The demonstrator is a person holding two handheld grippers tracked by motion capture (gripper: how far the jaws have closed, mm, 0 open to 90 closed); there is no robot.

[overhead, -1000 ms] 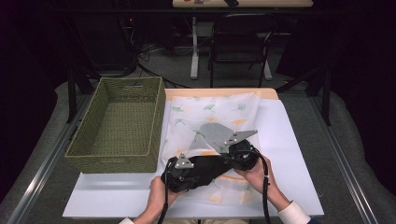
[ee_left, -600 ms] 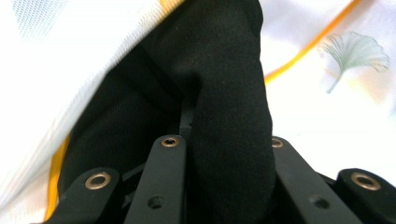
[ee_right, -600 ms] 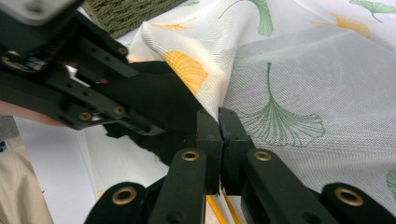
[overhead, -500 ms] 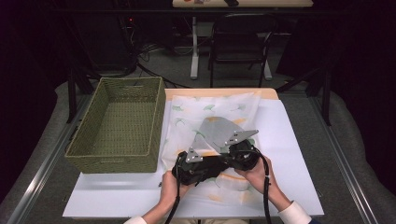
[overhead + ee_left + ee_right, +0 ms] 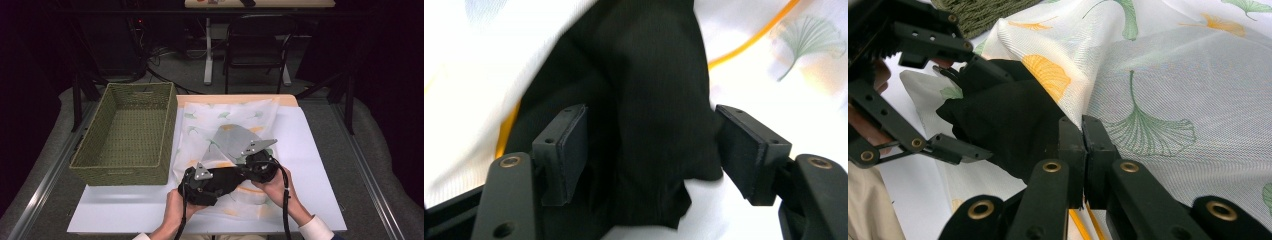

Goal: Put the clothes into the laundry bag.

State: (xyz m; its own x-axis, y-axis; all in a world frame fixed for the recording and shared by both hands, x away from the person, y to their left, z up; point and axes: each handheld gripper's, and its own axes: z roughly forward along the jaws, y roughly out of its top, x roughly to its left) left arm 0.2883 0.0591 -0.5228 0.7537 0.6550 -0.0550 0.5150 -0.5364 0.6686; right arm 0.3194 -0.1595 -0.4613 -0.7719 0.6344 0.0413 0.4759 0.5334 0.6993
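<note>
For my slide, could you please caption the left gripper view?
Left gripper, its jaws just opened, straddling a black cloth lying on a white ginkgo-leaf-printed cloth.

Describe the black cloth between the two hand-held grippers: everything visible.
The black cloth is a dark, matte woven piece, bunched and creased, not flat. It lies stretched between both hand-held grippers at the table's near edge, on the white leaf-print fabric. The right hand-held gripper is shut, pinching its edge along with the printed fabric. The left hand-held gripper has just been opening: its pads stand apart either side of the cloth's hanging end, not pressing it. The green wicker basket sits apart to the left.
</note>
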